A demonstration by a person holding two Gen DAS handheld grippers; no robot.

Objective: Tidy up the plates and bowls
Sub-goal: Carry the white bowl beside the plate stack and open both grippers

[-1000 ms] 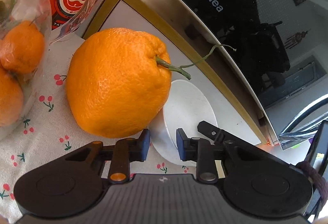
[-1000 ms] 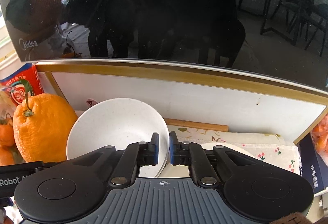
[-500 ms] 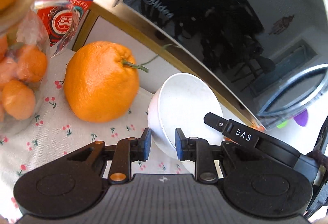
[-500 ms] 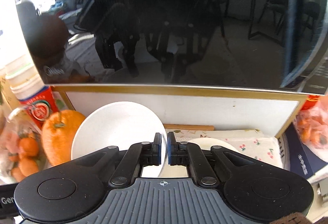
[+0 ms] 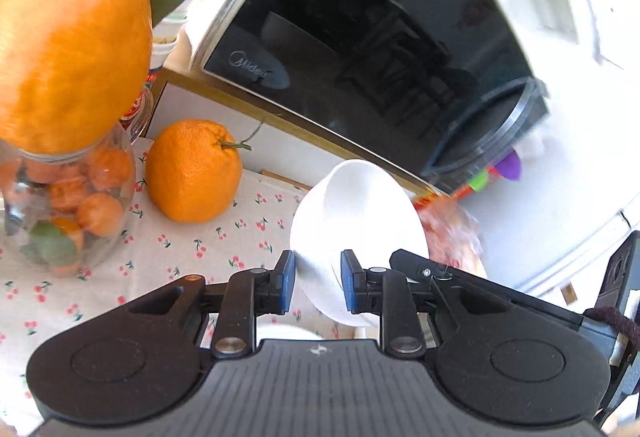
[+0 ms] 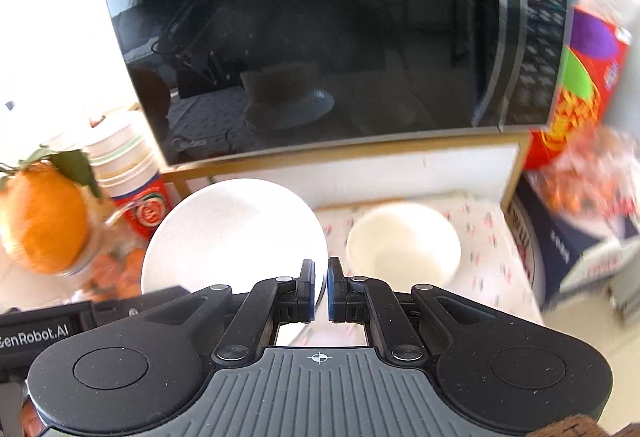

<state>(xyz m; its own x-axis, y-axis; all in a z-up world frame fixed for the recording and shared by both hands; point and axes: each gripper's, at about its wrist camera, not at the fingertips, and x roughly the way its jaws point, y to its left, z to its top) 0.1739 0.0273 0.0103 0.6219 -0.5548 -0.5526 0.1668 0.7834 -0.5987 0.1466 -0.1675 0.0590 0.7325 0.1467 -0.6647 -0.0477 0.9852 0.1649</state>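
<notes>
1. Cherry-print cloth [image 5: 224, 249] under a black microwave [image 6: 312, 37] is crowded with fruit.
2. One white bowl [image 5: 356, 233] is pinched by its rim in the right gripper [image 6: 320, 293] and carried tilted; slippage is risked.
3. Left gripper [image 5: 316, 287] straddles the bowl's wall; contact cannot be told.
4. Second bowl [image 6: 404, 245] sits at the right camera's two o'clock; the big orange [image 5: 194, 171] could be knocked.

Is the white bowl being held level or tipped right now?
Tipped. The white bowl is off the tablecloth, its opening facing sideways, rim pinched by the right gripper.
</notes>
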